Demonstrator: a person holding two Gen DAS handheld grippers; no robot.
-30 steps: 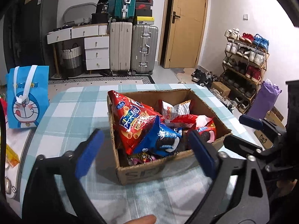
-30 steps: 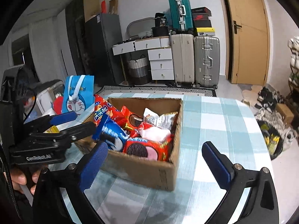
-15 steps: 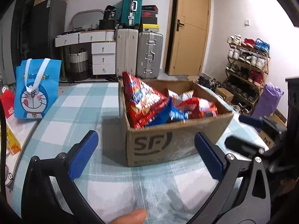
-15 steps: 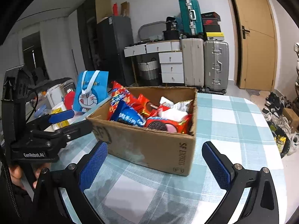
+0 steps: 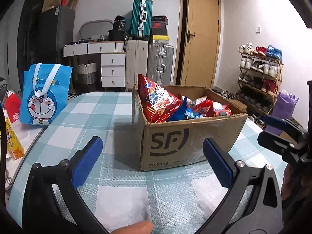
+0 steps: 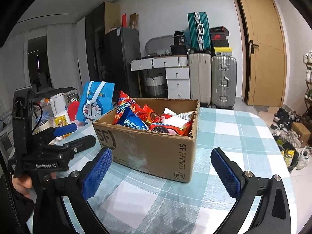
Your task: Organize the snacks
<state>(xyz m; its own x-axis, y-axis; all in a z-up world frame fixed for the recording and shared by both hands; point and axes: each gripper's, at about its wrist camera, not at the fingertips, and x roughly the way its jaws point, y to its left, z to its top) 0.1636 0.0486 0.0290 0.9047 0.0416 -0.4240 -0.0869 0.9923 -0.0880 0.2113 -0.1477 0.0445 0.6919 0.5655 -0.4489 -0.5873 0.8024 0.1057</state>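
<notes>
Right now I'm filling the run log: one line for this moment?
left gripper: open | right gripper: open | cardboard box: full of snack bags, on checked tablecloth | nothing held

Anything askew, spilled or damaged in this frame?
Nothing spilled. The cardboard box has ragged, torn top edges, and a red snack bag pokes up above its rim. Both grippers are open and empty.

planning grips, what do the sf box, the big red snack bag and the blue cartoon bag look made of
SF box: brown corrugated cardboard, matte, with rough torn rims. Big red snack bag: glossy plastic or foil film, judging by its sheen and creases. Blue cartoon bag: probably soft non-woven fabric, matte, with white strap handles.
</notes>
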